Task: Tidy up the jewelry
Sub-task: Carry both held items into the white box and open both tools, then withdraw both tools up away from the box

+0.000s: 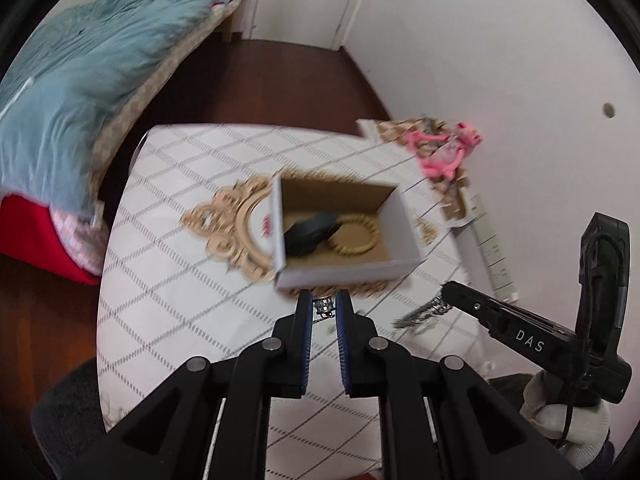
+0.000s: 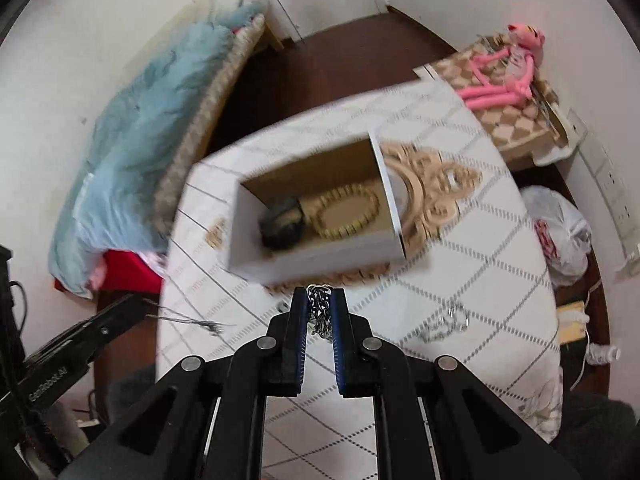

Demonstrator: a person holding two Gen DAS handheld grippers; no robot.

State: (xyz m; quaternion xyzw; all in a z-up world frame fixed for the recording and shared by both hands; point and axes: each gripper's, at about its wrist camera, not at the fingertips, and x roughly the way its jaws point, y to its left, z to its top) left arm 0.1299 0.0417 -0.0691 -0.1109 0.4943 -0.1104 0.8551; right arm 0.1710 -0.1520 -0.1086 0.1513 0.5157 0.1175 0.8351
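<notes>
At the bottom centre of each wrist view, the left gripper [image 1: 325, 307] pinches a small silver piece [image 1: 323, 306], and the right gripper [image 2: 319, 300] clamps a silver chain [image 2: 319, 307]. Beyond, mid-frame, sits the open box [image 2: 320, 258]. Loose links could snag or slip.

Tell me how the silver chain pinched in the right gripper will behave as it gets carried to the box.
The silver chain is probably floppy: its links bunch between the right gripper pads. It may swing, since loose links dangle below. It could snag on the white box rim.
</notes>
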